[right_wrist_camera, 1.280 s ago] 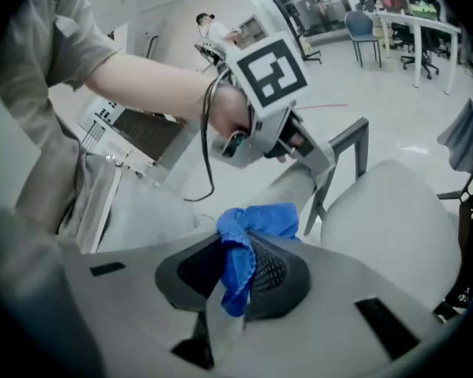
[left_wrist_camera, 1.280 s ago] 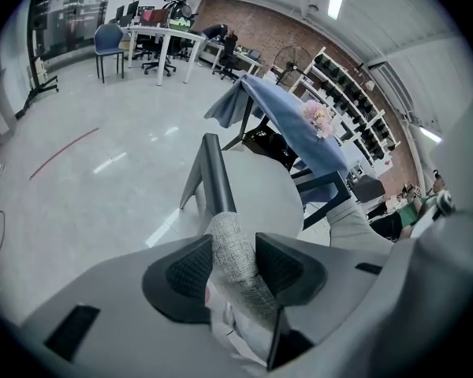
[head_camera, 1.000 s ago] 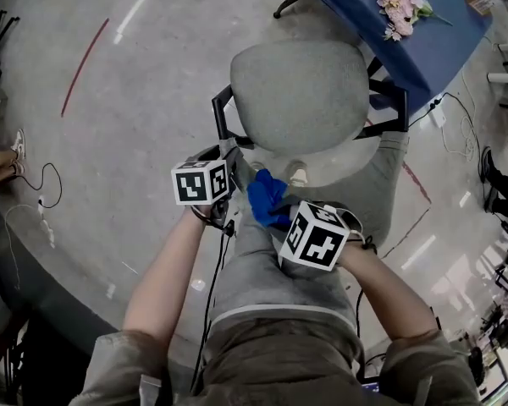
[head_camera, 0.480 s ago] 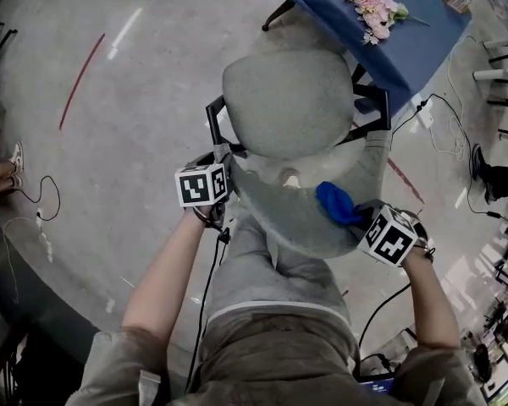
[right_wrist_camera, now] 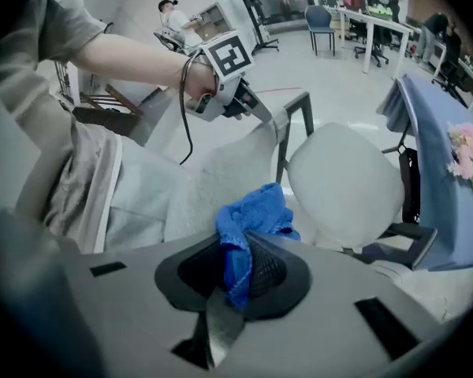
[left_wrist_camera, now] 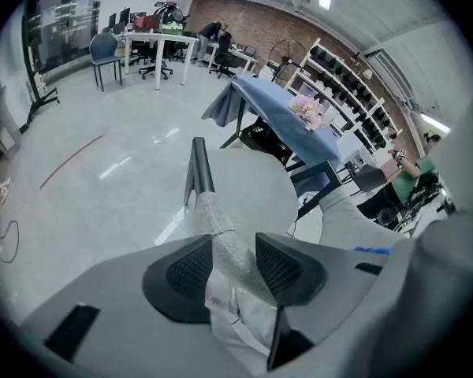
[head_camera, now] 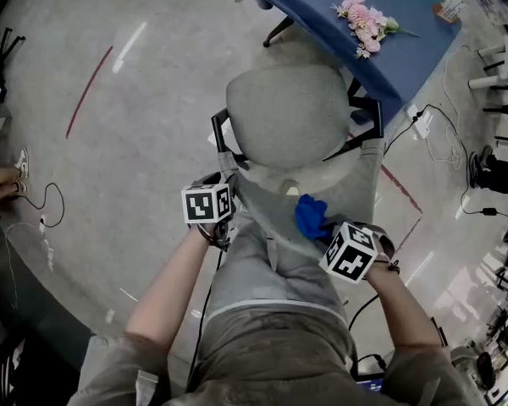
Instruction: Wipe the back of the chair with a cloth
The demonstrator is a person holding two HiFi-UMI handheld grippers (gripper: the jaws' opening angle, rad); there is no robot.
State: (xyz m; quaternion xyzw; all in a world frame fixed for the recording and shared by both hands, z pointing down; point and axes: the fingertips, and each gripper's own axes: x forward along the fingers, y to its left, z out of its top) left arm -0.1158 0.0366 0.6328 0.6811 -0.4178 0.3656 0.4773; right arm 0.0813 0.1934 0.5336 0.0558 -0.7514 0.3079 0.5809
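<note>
Head view: the grey fabric chair back (head_camera: 347, 184) runs across mid-frame, from the left tongs (head_camera: 227, 184) at its left end toward the right. The right tongs (head_camera: 322, 229) hold a crumpled blue terry cloth (head_camera: 311, 216) near its middle, so this hand is nearer to the work.

Left gripper view: the left tongs (left_wrist_camera: 235, 262) pinch the edge of the chair back (left_wrist_camera: 217, 227).

Right gripper view: the right tongs (right_wrist_camera: 236, 270) are pressed together on the cloth (right_wrist_camera: 252, 215), and the chair back (right_wrist_camera: 209, 179) lies just ahead. The cloth itself hides whether it touches the fabric.

One chair (head_camera: 286, 117), one cloth (head_camera: 311, 216), one table (head_camera: 313, 2) and one bunch of flowers (head_camera: 364, 19) are showing, with two grippers working: left gripper (left_wrist_camera: 235, 268), right gripper (right_wrist_camera: 235, 270).
</note>
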